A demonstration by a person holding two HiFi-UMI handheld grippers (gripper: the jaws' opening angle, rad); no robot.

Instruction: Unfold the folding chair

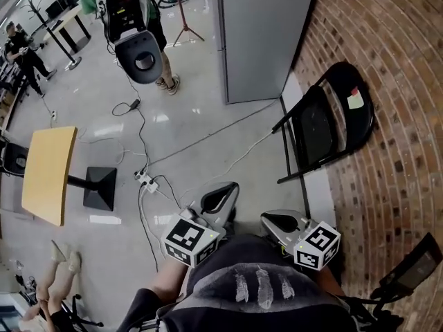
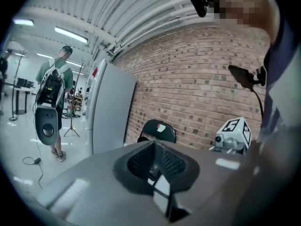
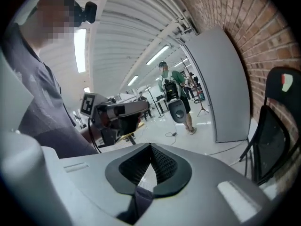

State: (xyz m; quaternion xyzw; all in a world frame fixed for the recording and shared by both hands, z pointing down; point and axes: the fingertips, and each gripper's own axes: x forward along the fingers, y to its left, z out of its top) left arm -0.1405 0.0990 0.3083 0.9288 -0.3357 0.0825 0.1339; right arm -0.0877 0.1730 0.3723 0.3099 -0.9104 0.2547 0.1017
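Observation:
The black folding chair [image 1: 324,122] leans folded against the brick wall [image 1: 394,81] at the right, with a small red and pale label on its backrest. My left gripper [image 1: 220,198] and right gripper [image 1: 282,221] are held close in front of my body, well short of the chair, both shut and holding nothing. The left gripper view shows its jaws [image 2: 154,166] closed, the chair [image 2: 157,130] far ahead and the right gripper's marker cube [image 2: 233,133] beside it. In the right gripper view the jaws [image 3: 150,166] are closed and the chair [image 3: 273,140] stands at the right edge.
A tall grey cabinet [image 1: 266,37] stands left of the chair. A person carrying equipment [image 1: 135,26] stands farther back. A yellow table [image 1: 47,171] is at the left, with cables and a power strip [image 1: 145,180] on the floor. A black stand [image 1: 408,272] is at my right.

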